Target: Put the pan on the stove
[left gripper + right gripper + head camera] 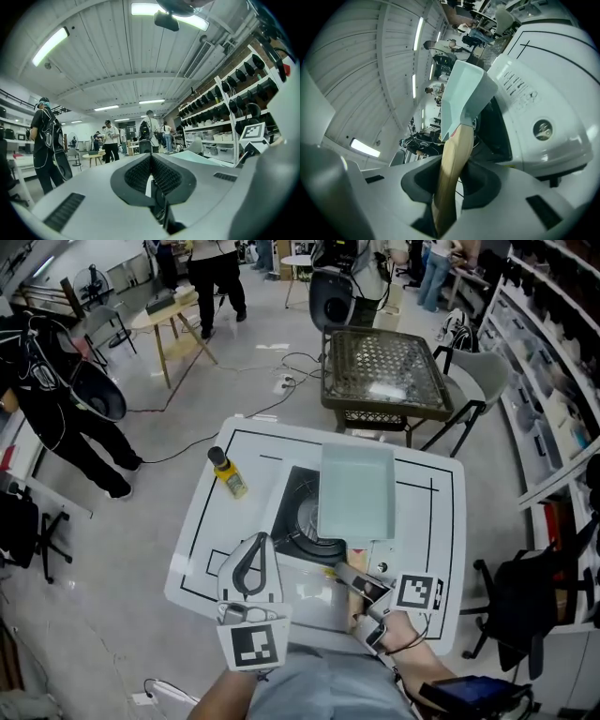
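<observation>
Head view: the pan (356, 488), pale teal and square, is sitting over the far right part of the stove (298, 514), covering part of the black burner and reaching past the stove's far edge. Whether its base is touching the burner is not showing. The stove is standing in the middle of the white table (427, 493), and a yellow bottle (228, 472) is standing upright to its left, apart from it. The right gripper (351, 571) is reaching in from the near edge and clamping the pan's handle (339, 557). The left gripper (258, 542) is hanging over the near left corner of the stove, its jaws meeting at the tips with nothing in them. A metal mesh table (384, 371) is standing on the floor beyond.

Left gripper view: the left gripper (151, 161) is pointing level across the room, its pads (166, 177) lying together and gripping nothing. The pan (199, 157) is showing as a pale slab to the right. Shelves (225, 112) are lining the right wall, and people are standing in the distance.

Right gripper view: the right gripper (451, 180) is pressing both pads on the wooden handle (452, 159), which is running up between the jaws to the pan (464, 91). The pan is rising over the dark burner well, and the stove (525, 108), with its round knob (542, 129), is lying to the right.
</observation>
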A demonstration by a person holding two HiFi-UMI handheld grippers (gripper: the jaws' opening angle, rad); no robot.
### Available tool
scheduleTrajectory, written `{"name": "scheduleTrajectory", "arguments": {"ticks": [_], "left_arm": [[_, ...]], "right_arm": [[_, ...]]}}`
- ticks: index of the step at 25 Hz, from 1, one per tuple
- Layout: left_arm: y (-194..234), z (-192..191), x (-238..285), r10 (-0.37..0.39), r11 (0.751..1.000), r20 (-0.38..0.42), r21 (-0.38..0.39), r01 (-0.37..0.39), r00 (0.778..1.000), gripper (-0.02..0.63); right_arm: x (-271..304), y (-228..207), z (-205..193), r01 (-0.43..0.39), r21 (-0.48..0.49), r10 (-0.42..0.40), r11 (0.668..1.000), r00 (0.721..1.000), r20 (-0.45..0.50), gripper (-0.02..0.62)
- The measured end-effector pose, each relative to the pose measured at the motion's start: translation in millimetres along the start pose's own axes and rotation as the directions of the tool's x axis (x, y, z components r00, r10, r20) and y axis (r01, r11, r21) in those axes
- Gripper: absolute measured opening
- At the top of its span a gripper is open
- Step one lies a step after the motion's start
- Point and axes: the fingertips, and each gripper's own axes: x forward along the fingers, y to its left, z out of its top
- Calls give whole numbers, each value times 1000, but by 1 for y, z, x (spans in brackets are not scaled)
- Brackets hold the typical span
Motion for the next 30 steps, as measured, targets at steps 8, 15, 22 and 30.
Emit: {"name": "scheduleTrajectory", "arguments": {"ticks": [8, 15, 22, 30], "left_arm": [[40, -6, -11, 6, 1000, -20, 15, -6, 1000, 18], [62, -13, -16, -6, 1000, -28, 20, 7, 1000, 18], [66, -16, -17, -20, 1000, -33, 15, 20, 999, 18], [64, -12, -21, -28, 1000, -22, 13, 28, 999, 18]], "right_arm": [[39, 9, -21, 2, 47, -2, 999, 1000, 3, 120], [61, 15, -36, 1, 87, -3, 996, 1000, 27, 120], [64, 21, -41, 10, 147, -17, 989, 999, 48, 121], [64, 25, -42, 7, 169, -17, 986, 998, 56, 123]]}}
